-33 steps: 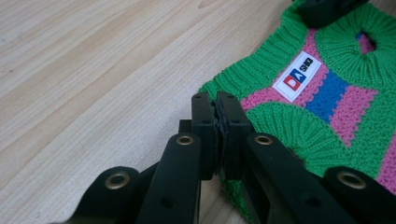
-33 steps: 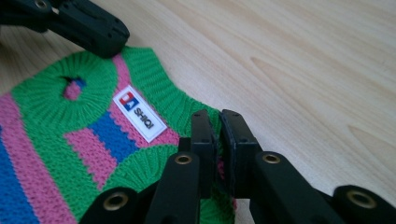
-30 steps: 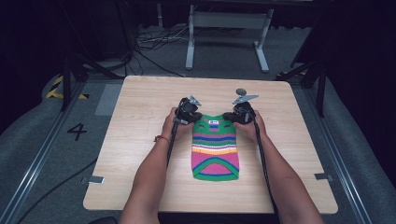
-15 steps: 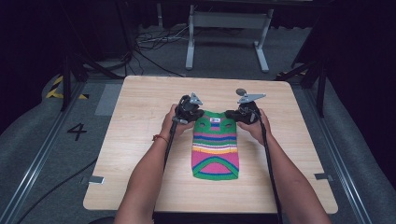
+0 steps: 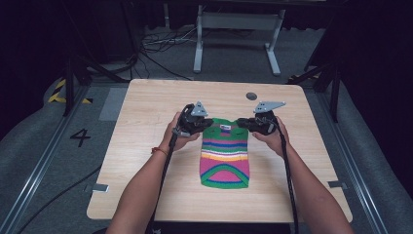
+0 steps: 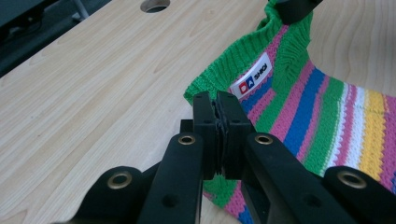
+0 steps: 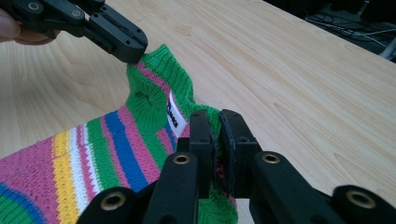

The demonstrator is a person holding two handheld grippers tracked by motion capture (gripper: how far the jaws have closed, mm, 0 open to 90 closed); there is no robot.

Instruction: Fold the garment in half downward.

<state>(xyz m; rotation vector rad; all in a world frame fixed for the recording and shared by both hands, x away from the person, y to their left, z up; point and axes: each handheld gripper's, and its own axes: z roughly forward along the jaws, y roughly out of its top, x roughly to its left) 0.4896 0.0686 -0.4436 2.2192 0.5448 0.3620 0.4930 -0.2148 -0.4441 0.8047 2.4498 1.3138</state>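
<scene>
A small striped knit sweater (image 5: 225, 155), green-edged with pink, blue, yellow and white bands, lies on the wooden table (image 5: 146, 117). My left gripper (image 5: 203, 124) is shut on its top left shoulder edge, and my right gripper (image 5: 246, 123) is shut on its top right shoulder edge. In the left gripper view my jaws (image 6: 218, 100) pinch the green ribbing of the sweater (image 6: 327, 116) beside its white label (image 6: 251, 80). Seen from the right gripper view, my jaws (image 7: 216, 122) clamp the green hem of the sweater (image 7: 107, 140), with the left gripper (image 7: 133, 53) on the far corner.
A round hole (image 5: 251, 96) sits in the tabletop near the far edge. Bare wood surrounds the sweater on all sides. Beyond the table are a metal stand (image 5: 234, 34) and cables (image 5: 156, 44) on the floor. Cables trail from both grippers along the forearms.
Both grippers have shifted slightly, the right one outward to the right, stretching the sweater's top edge. The grip on each shoulder is unchanged.
</scene>
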